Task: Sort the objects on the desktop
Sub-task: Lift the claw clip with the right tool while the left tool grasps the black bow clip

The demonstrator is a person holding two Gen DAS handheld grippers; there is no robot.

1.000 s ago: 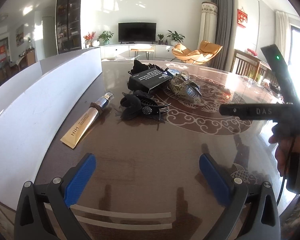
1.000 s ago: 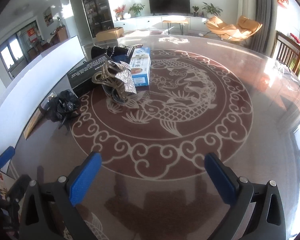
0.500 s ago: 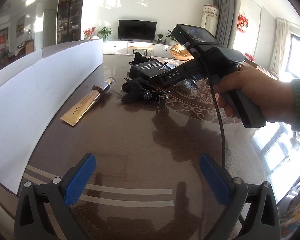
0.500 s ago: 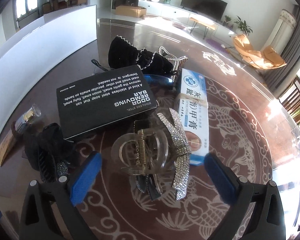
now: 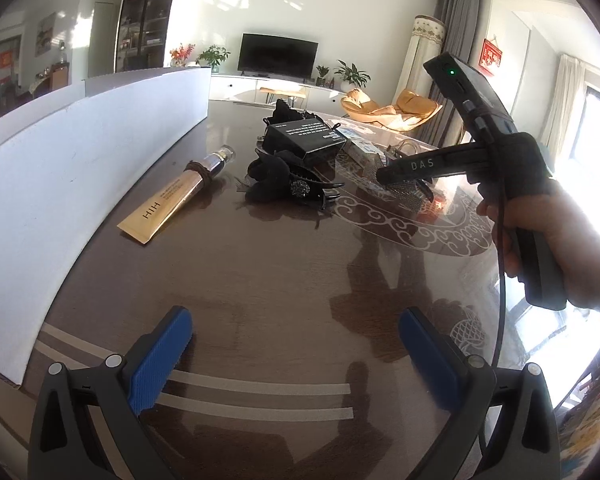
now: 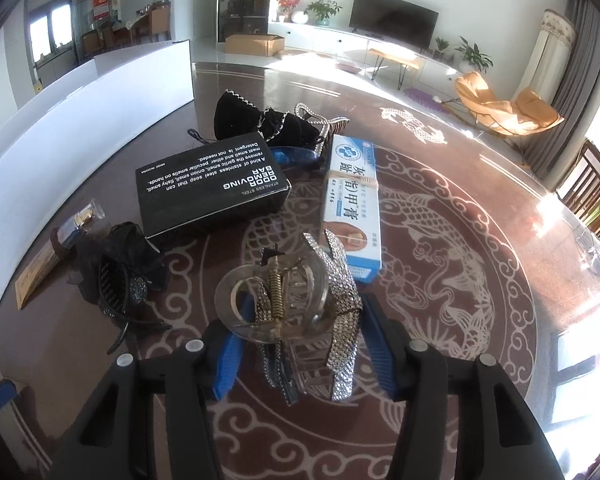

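A: The right gripper (image 6: 300, 356) has just been closing, and the rhinestone hair claw (image 6: 300, 312) sits between its blue fingers (image 6: 228, 364). Is that a grip yet?

B: Nearly, I'd say. One finger is at the claw's clear rounded side and the other is hard against the rhinestone bow, though I can't tell whether both press firmly. To do this step well, I'd finish the squeeze slowly and square across the body, not on the spring hinge or the dangling chain, which would let it twist.

A: And then?

B: Lift straight up before moving sideways. The white-and-blue ointment box (image 6: 352, 204) lies just beyond the claw, its near end almost touching the bow, so a dragged claw could push it.

A: What else is close to that claw?

B: The black flower hair clip (image 6: 128, 280) is off to its left on the desk (image 6: 480, 320), apart from it. The black soap box (image 6: 212, 188) is beyond and to the left, and the gold tube (image 5: 172, 204) lies further left again, by the white board (image 5: 60, 160).

A: The other hand?

B: The left gripper (image 5: 296, 356) hangs over bare desk, well short of the claw, fingers wide apart with nothing between them. I'd keep it clear.
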